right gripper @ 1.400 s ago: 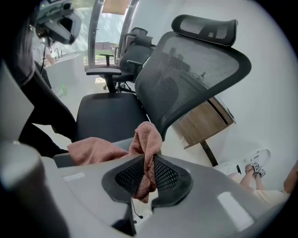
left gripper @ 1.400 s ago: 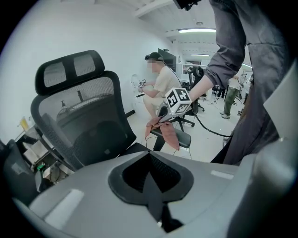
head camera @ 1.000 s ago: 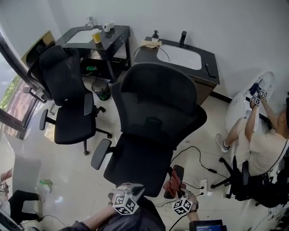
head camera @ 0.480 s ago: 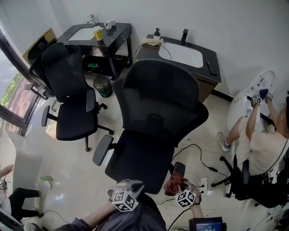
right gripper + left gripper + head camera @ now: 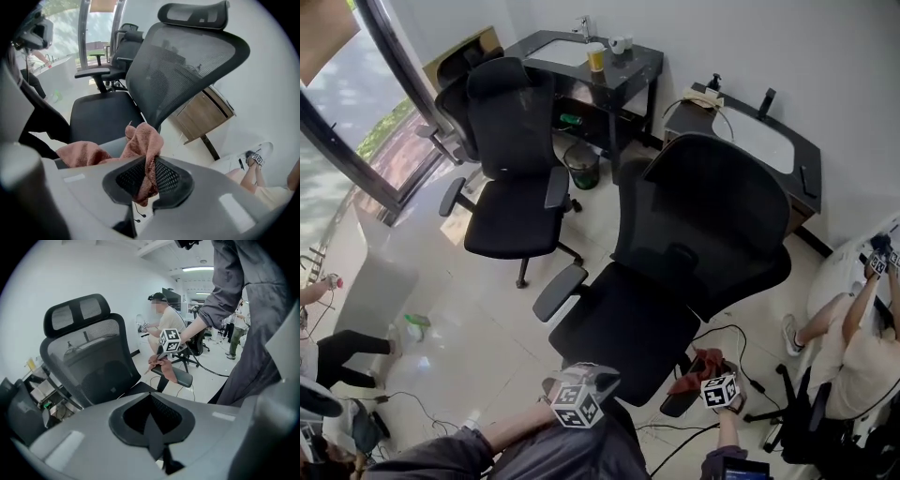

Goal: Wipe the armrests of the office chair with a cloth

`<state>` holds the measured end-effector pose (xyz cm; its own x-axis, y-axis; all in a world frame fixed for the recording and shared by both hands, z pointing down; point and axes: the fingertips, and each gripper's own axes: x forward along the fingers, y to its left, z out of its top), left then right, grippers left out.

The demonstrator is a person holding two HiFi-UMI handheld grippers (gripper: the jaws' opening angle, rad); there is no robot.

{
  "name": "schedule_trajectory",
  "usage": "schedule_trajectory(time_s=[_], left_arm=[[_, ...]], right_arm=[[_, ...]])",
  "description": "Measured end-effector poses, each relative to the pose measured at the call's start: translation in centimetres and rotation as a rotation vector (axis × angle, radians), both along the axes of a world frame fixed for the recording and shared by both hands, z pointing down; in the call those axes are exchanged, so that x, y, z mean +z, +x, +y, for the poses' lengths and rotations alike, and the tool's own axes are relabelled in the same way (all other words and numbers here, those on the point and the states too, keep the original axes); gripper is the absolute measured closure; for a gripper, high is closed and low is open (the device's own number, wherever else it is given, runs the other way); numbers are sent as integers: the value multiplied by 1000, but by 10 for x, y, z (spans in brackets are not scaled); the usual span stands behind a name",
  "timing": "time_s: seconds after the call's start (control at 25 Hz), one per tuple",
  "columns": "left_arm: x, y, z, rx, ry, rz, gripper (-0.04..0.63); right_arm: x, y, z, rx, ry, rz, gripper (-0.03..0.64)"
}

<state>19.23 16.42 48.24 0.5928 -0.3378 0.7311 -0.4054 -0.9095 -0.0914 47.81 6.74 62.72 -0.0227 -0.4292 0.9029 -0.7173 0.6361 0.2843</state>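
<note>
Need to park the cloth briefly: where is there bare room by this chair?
Free: the near chair's seat, and the floor between its bare armrest and the second chair. Crowded: by the other armrest, with cables, the cloth and the right tongs.

rust-pink cloth (image 5: 140,140), black mesh office chair (image 5: 703,216), cream floor (image 5: 487,319)

Bright daylight via window (image 5: 356,103), fisheye edges

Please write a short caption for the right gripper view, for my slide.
Right gripper, shut on a reddish-brown cloth, holds it over the armrest beside the office chair's mesh backrest.
</note>
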Motion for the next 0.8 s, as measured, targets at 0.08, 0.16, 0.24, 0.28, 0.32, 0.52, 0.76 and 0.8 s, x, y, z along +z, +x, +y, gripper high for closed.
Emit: schedule_trajectory(time_s=[0.08, 0.16, 0.24, 0.28, 0.32, 0.52, 0.76, 0.8], left_arm=[[0, -6, -1, -8, 3, 0, 578], [0, -9, -1, -8, 4, -2, 578], [0, -10, 3, -1, -1, -3, 578], [0, -8, 5, 4, -2, -2, 578], [0, -6, 6, 10, -3, -2, 578], [-1, 3, 11, 45, 4, 5, 578], [-11, 0, 20, 70, 20, 21, 578], [-13, -3, 18, 64, 27, 22, 578]], right_arm=[[6, -8, 9, -16, -17, 4, 577], [11, -15, 23, -26, -30, 4, 577], [9, -21, 41, -28, -37, 1, 577], [7, -23, 50, -30, -38, -3, 577], [5, -25, 60, -34, -40, -8, 577], [2, -37, 112, -64, -62, -21, 577], [-8, -63, 168, -81, -110, -58, 577], [-9, -68, 171, -91, -114, -69, 577]])
